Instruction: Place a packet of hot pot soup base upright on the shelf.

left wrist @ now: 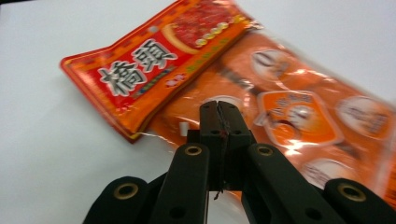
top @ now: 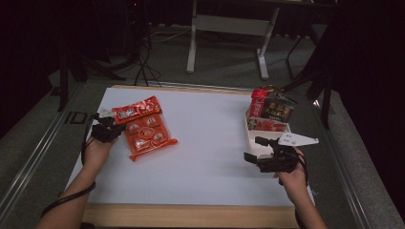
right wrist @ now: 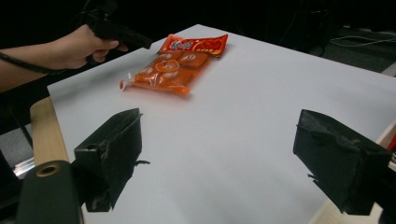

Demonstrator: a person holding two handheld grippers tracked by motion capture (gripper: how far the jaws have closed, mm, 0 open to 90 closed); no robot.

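So the left gripper (left wrist: 219,109) is clenched tight, jaws pressed together with nothing visibly pinched, tips right over the clear edge of the orange snack pack (top: 147,137). That pack lies flat at about 9 o'clock on the white table (top: 210,143), and a red packet (top: 137,109) overlaps its far end. Nothing else crowds that spot. Over at 3 o'clock the right gripper (top: 258,149) hovers with jaws wide apart and empty, just beside a white tray (top: 250,138) stuffed with a red can (top: 258,102) and dark snack bags (top: 278,109).
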